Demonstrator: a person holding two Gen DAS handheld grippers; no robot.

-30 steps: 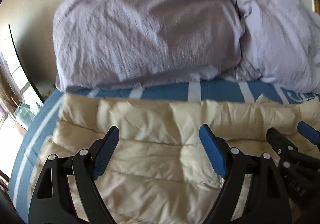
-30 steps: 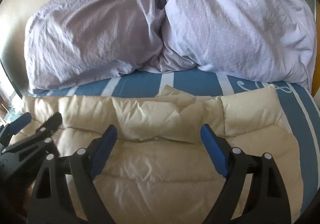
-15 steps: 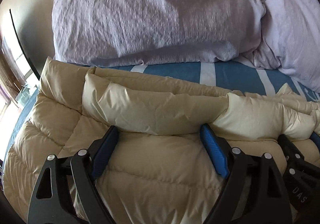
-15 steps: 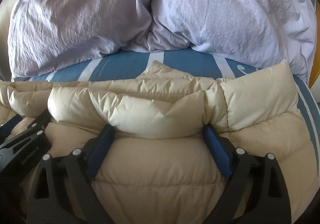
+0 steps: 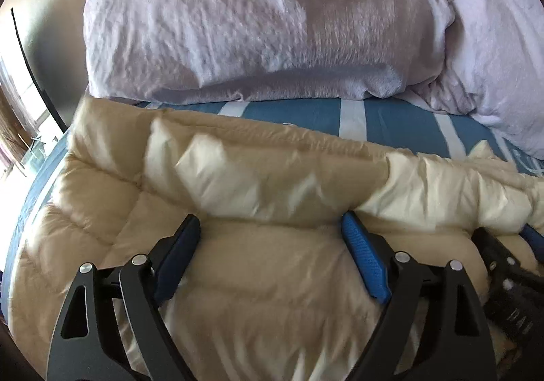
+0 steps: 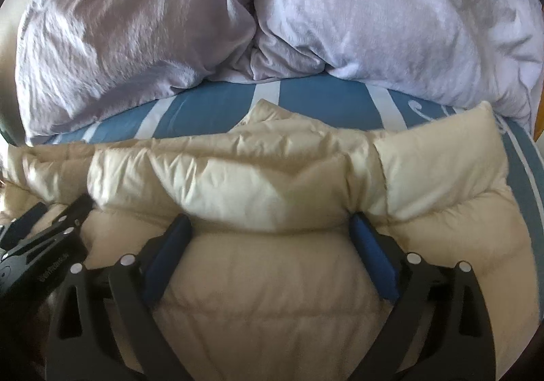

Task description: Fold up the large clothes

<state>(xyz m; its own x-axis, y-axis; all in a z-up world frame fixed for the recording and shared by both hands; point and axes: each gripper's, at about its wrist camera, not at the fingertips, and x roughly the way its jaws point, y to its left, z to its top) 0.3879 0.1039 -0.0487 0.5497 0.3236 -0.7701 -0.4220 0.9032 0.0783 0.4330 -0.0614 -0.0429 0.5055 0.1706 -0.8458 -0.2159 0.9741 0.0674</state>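
Both grippers, left gripper spread wide, right gripper opening, grip nothing over the puffy cream jacket; its springy folded edge may unroll.

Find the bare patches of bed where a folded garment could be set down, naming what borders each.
One free strip: blue striped sheet between the lilac duvet and the cream puffer jacket. A narrow sheet margin runs beside the jacket's edge. Elsewhere the jacket and both grippers crowd the bed.
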